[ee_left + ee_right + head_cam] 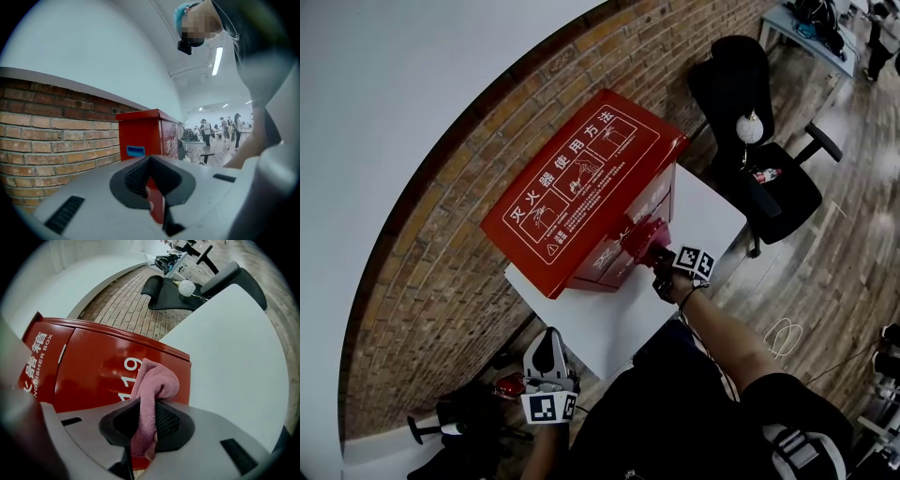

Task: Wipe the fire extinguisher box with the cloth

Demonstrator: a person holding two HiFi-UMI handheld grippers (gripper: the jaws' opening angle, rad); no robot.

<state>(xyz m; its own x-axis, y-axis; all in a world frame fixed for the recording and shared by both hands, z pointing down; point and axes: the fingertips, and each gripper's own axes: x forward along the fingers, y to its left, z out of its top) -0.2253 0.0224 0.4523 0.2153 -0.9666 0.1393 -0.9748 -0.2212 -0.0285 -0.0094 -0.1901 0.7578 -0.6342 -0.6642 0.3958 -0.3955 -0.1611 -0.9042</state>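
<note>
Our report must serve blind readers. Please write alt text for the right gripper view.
The right gripper is shut on a pink cloth, held up to the red front of the fire extinguisher box, beside white digits 119. The box stands on a white surface, with a brick wall and a black chair behind.

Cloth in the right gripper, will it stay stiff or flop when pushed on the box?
Probably floppy: the cloth folds over above the right gripper. Likely light, since one pinch holds it. Its nap may drag on the glossy box.
</note>
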